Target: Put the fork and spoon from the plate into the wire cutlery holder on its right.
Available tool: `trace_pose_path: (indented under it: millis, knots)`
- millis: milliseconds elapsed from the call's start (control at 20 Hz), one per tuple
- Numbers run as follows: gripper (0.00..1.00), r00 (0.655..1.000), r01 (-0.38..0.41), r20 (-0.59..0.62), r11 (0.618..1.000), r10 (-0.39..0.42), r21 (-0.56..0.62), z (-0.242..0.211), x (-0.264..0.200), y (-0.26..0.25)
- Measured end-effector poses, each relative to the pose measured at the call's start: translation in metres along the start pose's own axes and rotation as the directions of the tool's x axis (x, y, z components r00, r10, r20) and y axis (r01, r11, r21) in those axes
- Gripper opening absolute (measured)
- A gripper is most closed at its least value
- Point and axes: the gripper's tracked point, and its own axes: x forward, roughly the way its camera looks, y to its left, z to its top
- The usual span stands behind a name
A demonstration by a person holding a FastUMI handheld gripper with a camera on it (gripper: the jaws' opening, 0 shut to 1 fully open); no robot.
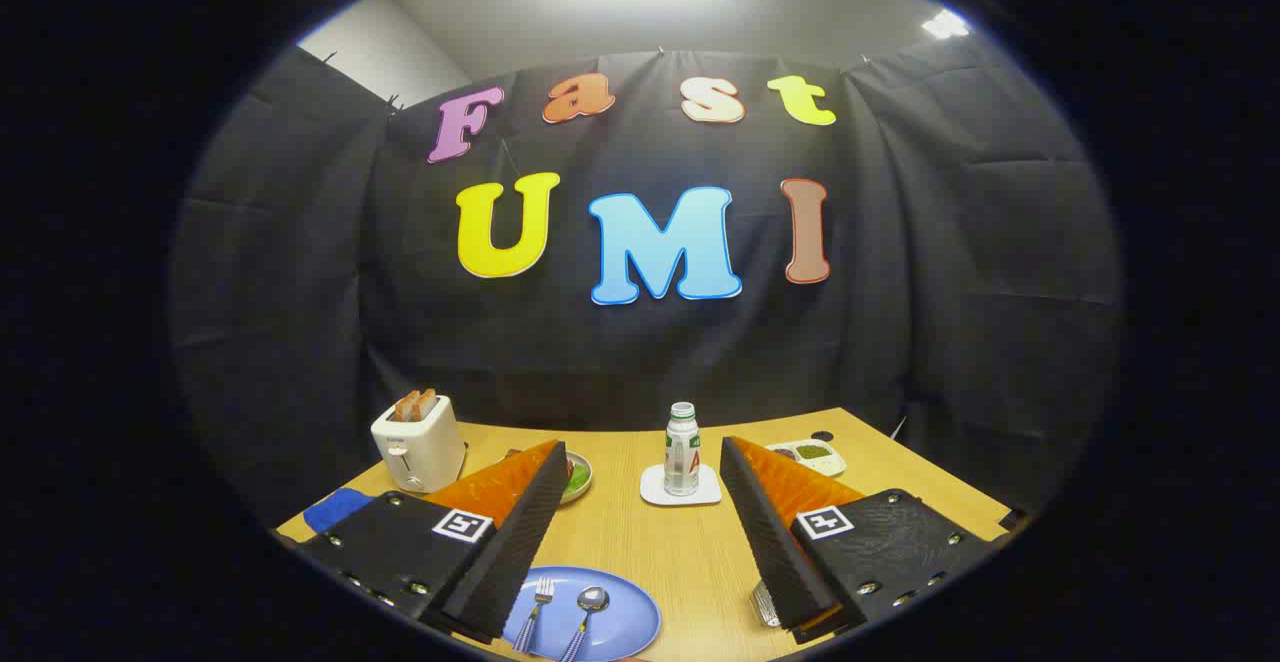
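Gripper [640, 502] is spread wide with nothing between its fingers; the two fingers rise from the lower left and lower right of the frame, well apart, above a wooden table [680, 562].

Blue plate [625, 632] lies at bottom centre, just right of the left finger, partly hidden under it. On the plate, the fork [537, 610] sits to the left and the spoon [587, 614] to the right, side by side, heads pointing away from the camera.

Wire cutlery holder [765, 604]: only a small piece of metal wire is seen at the inner base of the right finger, right of the plate; the rest is hidden.

Mid-frame, between the fingers: a small bottle [682, 450] upright on a white coaster [680, 490]. Left of centre, a white toaster [418, 440] with bread in its slots. A small dish [578, 477] peeks out behind the left finger tip; a white tray [812, 455] with food lies beyond the right finger.
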Motion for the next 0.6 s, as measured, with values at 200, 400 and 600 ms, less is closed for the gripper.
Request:
trace_pose_path:
  millis: [200, 400, 600]
  knots:
    - [0.95, 1.000, -0.008, -0.026, 1.000, 0.008, 0.000, -0.0041, 0.0006, 0.0016]
    - [0.95, 0.999, -0.017, -0.032, 1.000, 0.017, -0.004, -0.0049, 0.0025, 0.0011]
    - [0.95, 0.999, -0.027, -0.036, 1.000, 0.027, -0.003, -0.0049, 0.0040, 0.0005]
